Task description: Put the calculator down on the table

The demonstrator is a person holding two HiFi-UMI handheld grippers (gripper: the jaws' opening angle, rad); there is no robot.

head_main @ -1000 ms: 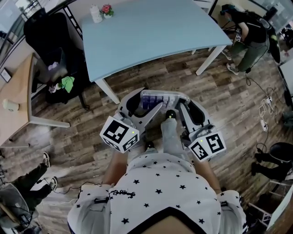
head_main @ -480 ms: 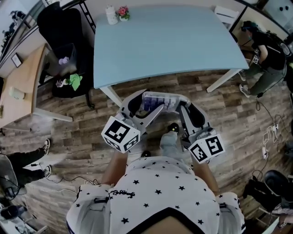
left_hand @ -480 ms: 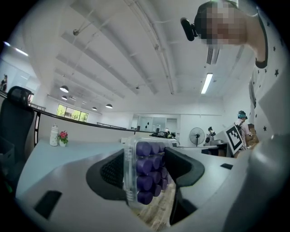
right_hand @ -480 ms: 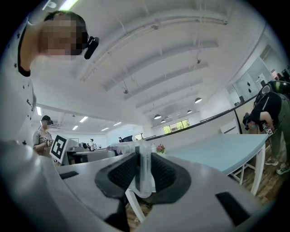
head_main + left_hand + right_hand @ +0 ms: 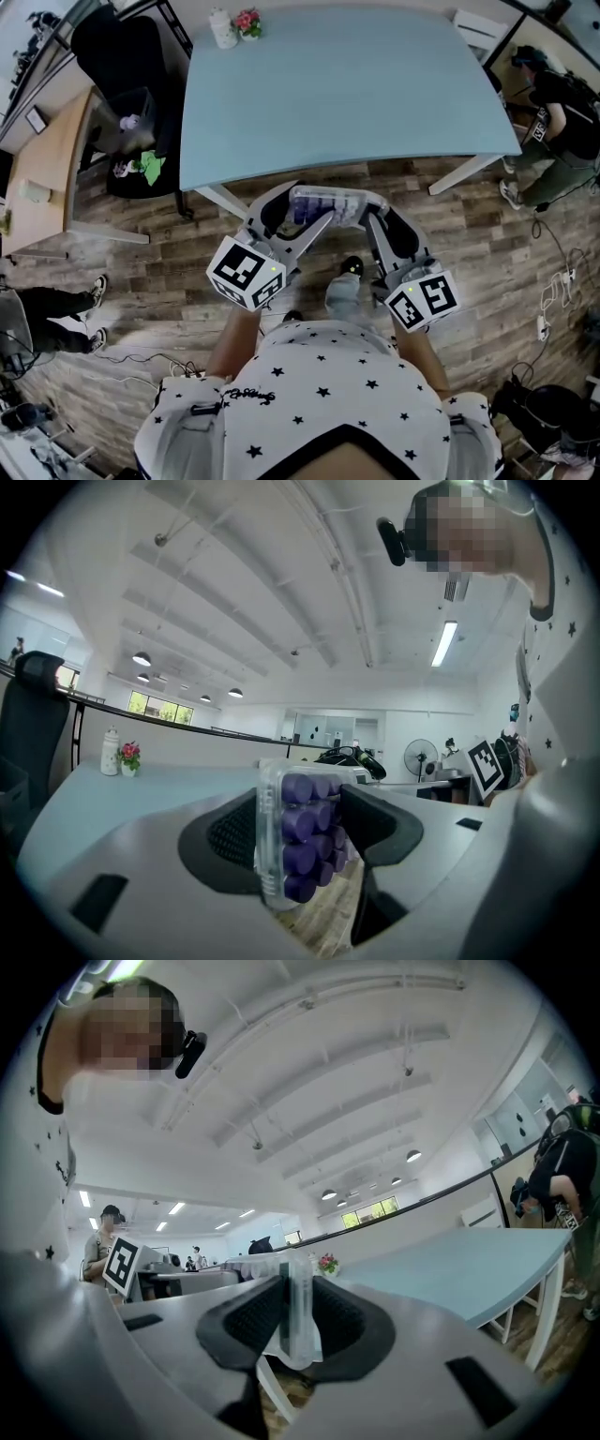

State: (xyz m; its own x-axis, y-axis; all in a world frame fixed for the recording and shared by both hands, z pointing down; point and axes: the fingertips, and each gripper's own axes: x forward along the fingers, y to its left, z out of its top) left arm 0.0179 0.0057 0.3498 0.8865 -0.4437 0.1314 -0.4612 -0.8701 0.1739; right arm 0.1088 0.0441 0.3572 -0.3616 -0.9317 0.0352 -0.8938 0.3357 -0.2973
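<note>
Since the earlier frames, the table (image 5: 356, 94) has drawn nearer to both grippers. Its near edge now lies just beyond the jaw tips in the head view, where a strip of wooden floor (image 5: 487, 234) showed before. The hold on the calculator looks unchanged.

Left gripper (image 5: 302, 829): jaws clamped on one end of the calculator (image 5: 328, 203). The pads press on its two broad faces, and the rows of purple keys face the jaw on the right of that gripper's view.

Right gripper (image 5: 292, 1321): jaws closed on the other end, gripping the thin clear casing between the ribbed pads.

Calculator: spans crosswise between the two grippers at their tips. It is held in the air, over the floor and just short of the table's near edge. It is not touching the tabletop.

Ahead of the grippers:
- The light blue tabletop is bare across its near and middle parts.
- A white bottle (image 5: 221, 28) and a small pot of pink flowers (image 5: 247, 22) stand just beside each other at the far corner, on the left gripper's side.

Left of the left gripper, well apart, are a black chair (image 5: 112, 47) and a wooden desk (image 5: 42, 159). Right of the right gripper, a person in dark clothing (image 5: 562, 103) stands past the table's corner.
</note>
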